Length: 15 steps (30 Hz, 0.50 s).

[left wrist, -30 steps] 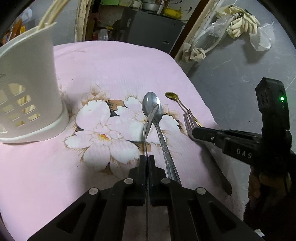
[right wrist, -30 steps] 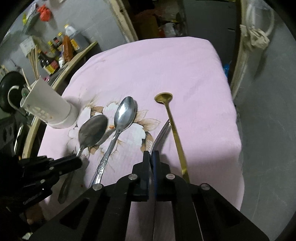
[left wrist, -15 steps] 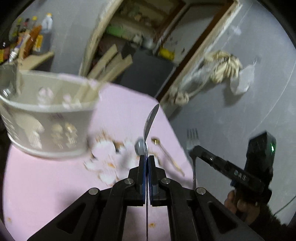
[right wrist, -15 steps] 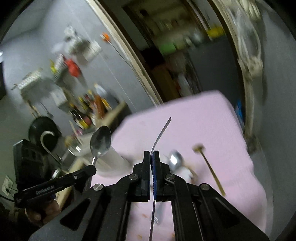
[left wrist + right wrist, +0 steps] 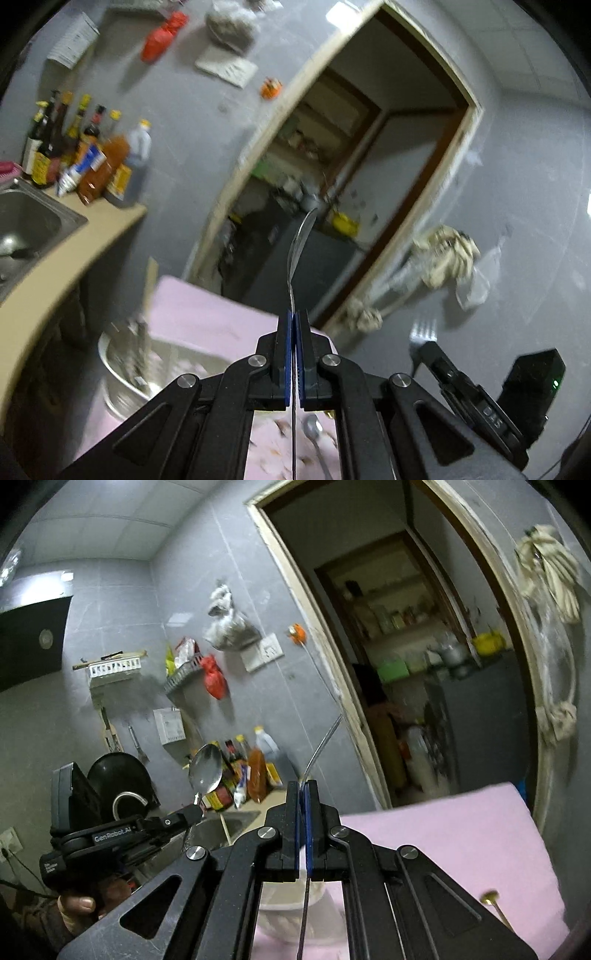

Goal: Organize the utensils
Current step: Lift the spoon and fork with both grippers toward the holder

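My left gripper [image 5: 294, 318] is shut on a steel spoon [image 5: 301, 240], held upright in the air above the white slotted utensil holder [image 5: 122, 369]; the spoon bowl also shows in the right wrist view [image 5: 205, 768]. My right gripper [image 5: 304, 788] is shut on a steel fork [image 5: 325, 742], tines up; the tines also show in the left wrist view [image 5: 424, 330]. The holder's base sits under the right gripper [image 5: 291, 919]. A second steel spoon [image 5: 314, 432] and a gold spoon [image 5: 493, 899] lie on the pink floral cloth [image 5: 443, 842].
A counter [image 5: 55, 269] with a steel sink [image 5: 26, 221] and several sauce bottles [image 5: 92, 166] runs along the left. An open doorway [image 5: 332, 166] lies behind the table. A black pan [image 5: 118, 775] hangs by the wall.
Both grippers lifted their utensils off the cloth and tilted up; the spoon and fork now point toward the wall, and the holder has dropped to the bottom of both views.
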### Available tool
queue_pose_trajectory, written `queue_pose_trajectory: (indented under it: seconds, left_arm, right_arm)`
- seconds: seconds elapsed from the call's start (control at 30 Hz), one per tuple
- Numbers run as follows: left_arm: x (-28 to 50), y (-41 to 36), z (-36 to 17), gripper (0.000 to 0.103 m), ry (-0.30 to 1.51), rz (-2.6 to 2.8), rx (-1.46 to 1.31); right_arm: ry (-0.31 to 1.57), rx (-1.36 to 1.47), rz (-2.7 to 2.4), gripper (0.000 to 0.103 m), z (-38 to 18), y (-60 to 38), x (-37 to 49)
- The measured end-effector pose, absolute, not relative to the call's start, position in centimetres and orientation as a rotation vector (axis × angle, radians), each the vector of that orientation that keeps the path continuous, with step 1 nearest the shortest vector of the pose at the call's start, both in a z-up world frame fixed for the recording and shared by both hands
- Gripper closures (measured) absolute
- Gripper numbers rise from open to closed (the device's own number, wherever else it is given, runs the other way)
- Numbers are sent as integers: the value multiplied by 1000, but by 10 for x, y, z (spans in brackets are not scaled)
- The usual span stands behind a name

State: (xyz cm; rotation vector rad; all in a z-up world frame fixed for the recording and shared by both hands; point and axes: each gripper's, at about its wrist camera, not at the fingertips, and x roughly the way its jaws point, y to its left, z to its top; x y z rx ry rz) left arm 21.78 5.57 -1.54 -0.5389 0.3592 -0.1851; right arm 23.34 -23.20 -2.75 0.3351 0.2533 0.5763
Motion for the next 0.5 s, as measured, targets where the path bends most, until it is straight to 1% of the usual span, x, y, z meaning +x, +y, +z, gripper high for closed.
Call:
queue_pose_trajectory:
  seconds: [0.2, 0.37, 0.5]
  left_arm:
    - [233, 96, -21, 100, 280, -98, -577]
    - [246, 111, -29, 100, 237, -50, -586]
    - [256, 116, -43, 100, 228, -41, -593]
  right_arm:
    - [184, 312, 565, 101, -18, -198, 241]
    - [153, 343, 549, 101, -17, -182, 258]
    - [150, 387, 552, 101, -27, -171, 276]
